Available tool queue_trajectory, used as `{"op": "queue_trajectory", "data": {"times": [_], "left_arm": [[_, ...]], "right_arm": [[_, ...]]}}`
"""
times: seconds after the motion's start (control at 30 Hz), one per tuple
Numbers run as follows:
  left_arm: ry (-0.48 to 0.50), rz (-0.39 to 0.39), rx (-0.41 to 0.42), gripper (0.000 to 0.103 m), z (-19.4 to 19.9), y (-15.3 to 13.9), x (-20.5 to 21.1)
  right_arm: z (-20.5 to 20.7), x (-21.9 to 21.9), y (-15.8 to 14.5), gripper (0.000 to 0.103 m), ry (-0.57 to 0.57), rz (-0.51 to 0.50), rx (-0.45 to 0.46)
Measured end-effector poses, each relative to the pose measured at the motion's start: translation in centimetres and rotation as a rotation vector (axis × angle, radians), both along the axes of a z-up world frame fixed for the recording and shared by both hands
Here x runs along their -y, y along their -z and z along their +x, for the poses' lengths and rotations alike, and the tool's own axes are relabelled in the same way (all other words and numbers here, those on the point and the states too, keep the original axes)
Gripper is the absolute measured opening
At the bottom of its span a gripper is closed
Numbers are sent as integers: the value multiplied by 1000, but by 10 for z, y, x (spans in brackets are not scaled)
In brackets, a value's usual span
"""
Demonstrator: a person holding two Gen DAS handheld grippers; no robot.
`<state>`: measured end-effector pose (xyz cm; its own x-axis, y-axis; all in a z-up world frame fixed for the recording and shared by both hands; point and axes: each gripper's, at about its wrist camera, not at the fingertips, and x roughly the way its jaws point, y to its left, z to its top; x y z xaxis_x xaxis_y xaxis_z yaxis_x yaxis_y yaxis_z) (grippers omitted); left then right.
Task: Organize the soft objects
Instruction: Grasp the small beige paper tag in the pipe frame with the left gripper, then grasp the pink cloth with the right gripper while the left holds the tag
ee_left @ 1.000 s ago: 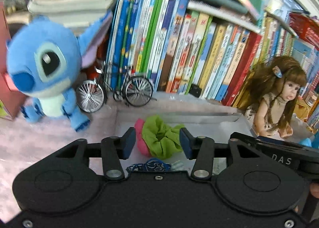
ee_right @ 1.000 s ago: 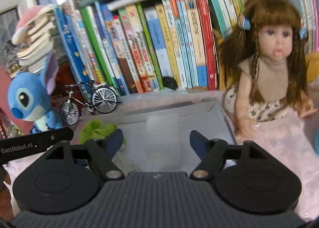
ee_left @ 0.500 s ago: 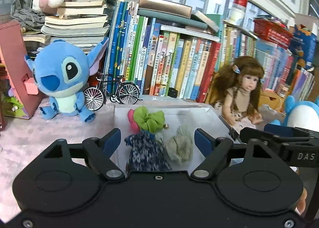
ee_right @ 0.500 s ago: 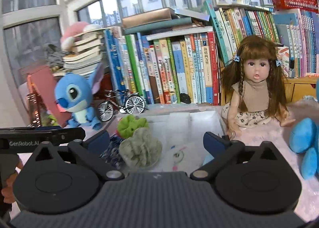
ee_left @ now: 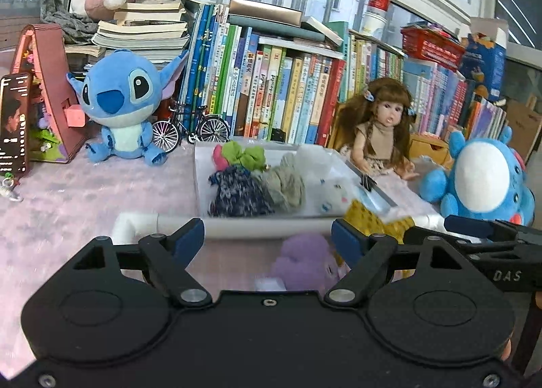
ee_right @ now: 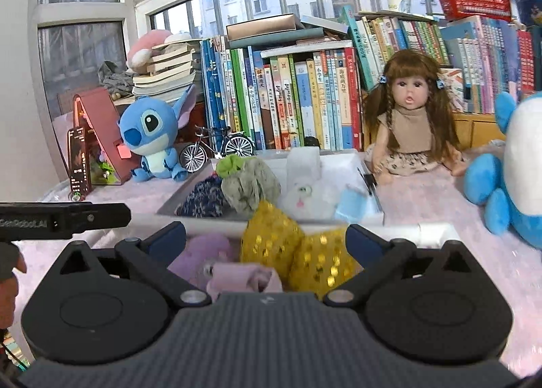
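Note:
A white tray (ee_left: pixel 200 181) holds a green scrunchie (ee_left: pixel 249 156), a pink one (ee_left: pixel 218 158), a dark blue patterned one (ee_left: pixel 237 196), a grey-green one (ee_left: pixel 288 184), a white plush (ee_left: pixel 333 193) and a light blue piece (ee_right: pixel 354 206). On the near side of a white pipe (ee_left: pixel 257 227) lie a yellow sequined scrunchie (ee_right: pixel 274 239), a purple soft toy (ee_left: pixel 301 266) and a pink soft piece (ee_right: pixel 244 278). My left gripper (ee_left: pixel 267 240) is open above the purple toy and holds nothing. Over the yellow scrunchie, my right gripper (ee_right: pixel 266 240) stands wide open, its pads off it.
A blue plush (ee_left: pixel 120 106), a model bicycle (ee_left: pixel 191 128) and a doll (ee_left: pixel 381 130) stand before a row of books (ee_left: pixel 271 89). A second blue plush (ee_left: pixel 481 174) sits at the right, a phone (ee_left: pixel 13 123) at the left. Pink fleece (ee_left: pixel 84 195) covers the surface.
Both grippers have pulled back from the tray and their jaws have widened. The dark patterned and grey-green scrunchies now lie in the tray. The pipe and the near pile have come into view.

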<state>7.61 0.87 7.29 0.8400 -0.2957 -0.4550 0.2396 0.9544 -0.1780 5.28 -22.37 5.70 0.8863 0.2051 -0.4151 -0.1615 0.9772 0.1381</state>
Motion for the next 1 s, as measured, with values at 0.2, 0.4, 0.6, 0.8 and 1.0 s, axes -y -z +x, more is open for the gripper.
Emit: {"op": "queue_trajectory", "data": {"times": [0.2, 0.4, 0.6, 0.8, 1.0], "left_arm": [[-4, -1, -10, 80, -38, 15, -1], [30, -15, -114, 71, -57, 40, -2], [10, -82, -247, 56, -43, 70, 1], [15, -12, -206, 22, -32, 76, 25], [59, 41, -192, 21, -36, 69, 29]], "right_arm": [[-29, -3, 13, 103, 51, -37, 19], [-49, 1, 30, 100, 3, -41, -44], [-53, 1, 44, 93, 1, -55, -92], [-42, -10, 51, 93, -21, -99, -128], [-22, -24, 54, 93, -45, -105, -161]]}}
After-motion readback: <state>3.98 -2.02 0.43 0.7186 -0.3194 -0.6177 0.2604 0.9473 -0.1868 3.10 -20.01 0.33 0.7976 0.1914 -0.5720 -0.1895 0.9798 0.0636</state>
